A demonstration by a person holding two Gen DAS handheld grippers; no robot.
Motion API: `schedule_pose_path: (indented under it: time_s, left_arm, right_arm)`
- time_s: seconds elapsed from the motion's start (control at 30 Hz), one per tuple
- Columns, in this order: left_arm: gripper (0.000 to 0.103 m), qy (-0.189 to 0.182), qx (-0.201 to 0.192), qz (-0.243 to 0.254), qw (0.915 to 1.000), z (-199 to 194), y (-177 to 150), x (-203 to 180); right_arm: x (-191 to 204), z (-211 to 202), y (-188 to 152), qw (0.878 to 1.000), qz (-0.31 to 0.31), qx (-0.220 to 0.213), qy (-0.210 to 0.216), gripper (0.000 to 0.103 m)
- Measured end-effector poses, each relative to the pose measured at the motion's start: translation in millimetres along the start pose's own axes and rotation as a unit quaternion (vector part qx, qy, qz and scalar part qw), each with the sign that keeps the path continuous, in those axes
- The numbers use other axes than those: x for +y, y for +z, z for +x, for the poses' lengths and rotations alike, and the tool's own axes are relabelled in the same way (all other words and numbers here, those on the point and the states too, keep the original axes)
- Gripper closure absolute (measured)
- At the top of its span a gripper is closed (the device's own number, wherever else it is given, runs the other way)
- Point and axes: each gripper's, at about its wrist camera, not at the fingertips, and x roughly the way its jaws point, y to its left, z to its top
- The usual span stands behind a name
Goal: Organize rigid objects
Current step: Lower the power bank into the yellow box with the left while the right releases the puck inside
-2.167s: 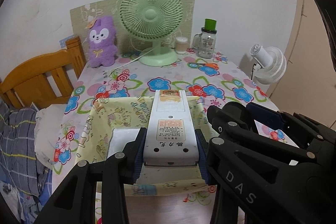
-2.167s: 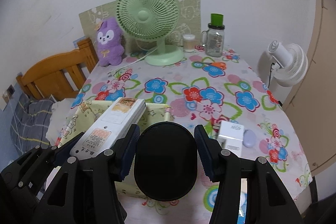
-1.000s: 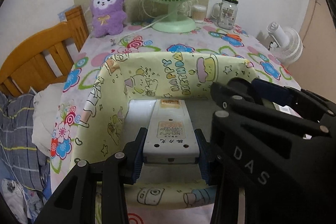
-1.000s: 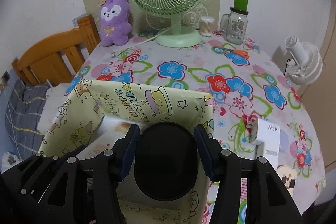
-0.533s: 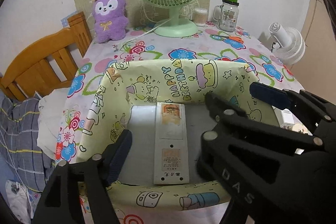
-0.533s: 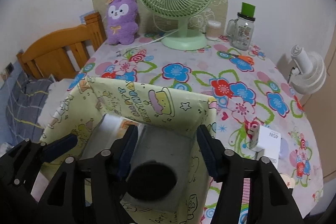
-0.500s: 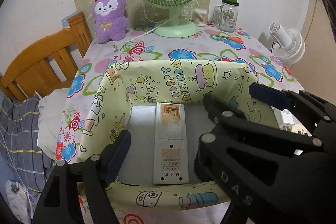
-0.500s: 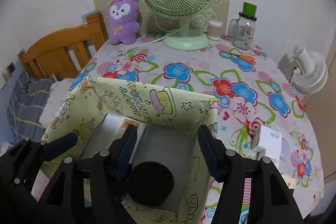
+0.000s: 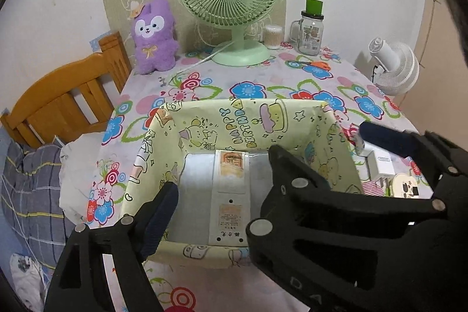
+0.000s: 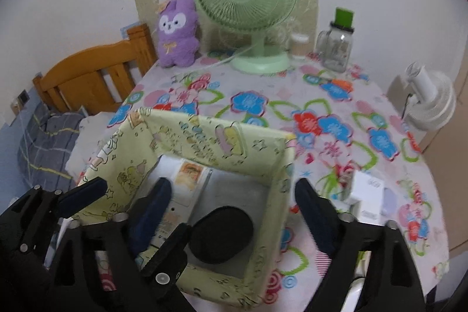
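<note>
Nearest, the left gripper (image 9: 218, 202) hangs over the near rim of the yellow cartoon-print box (image 9: 257, 119); its jaws have just been opening and now stand wide, gripping nothing. Its right finger is hidden in the left wrist view behind the right gripper's black frame, which also covers the box's right floor. The right gripper (image 10: 231, 202) likewise has jaws that have just been opening and stand wide and empty; its right finger hangs outside the box's right wall.

On the box floor the white remote control (image 9: 229, 195) lies flat and lengthwise, label side up, clear of both walls; a second earlier it was clamped in the left jaws. Beside it on the right lies the black oval object (image 10: 220, 237), earlier held in the right jaws; its make cannot be told, and the right wrist view is blurred.

Right of the box, on the floral bench (image 9: 292, 86), stands a white charger (image 9: 380, 164), partly cut off by the gripper.

Beyond the box the bench lies open up to the green fan (image 9: 231, 5), purple plush toy (image 9: 153, 37) and glass jar (image 9: 311, 31) at the wall.
</note>
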Motion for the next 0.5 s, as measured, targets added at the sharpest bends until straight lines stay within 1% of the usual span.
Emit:
schedule_pose_path:
  time_s: [0.03, 0.13, 0.3, 0.5]
  left_arm:
    - [0.017, 0.002, -0.004, -0.001, 1.0, -2.5, 0.4, -1.3]
    - [0.012, 0.009, -0.019, -0.005, 0.9998, -11.4, 0.8, -6.0]
    - [0.01, 0.011, -0.034, -0.001, 0.9993, -21.6, 3.0, -17.1]
    - [0.01, 0.01, -0.049, -0.014, 0.9986, -27.8, 0.3, -31.5]
  right_arm:
    - [-0.5, -5.0, -0.3, 1.0, -0.001, -0.012, -0.006, 0.01]
    - [-4.5, -12.4, 2.0, 1.0, -0.003, -0.021, -0.011, 0.009]
    - [-14.4, -25.7, 3.8, 0.999, 0.001, -0.031, -0.016, 0.008]
    - [-29.6, -37.5, -0.6, 0.999, 0.004, -0.035, -0.031, 0.008]
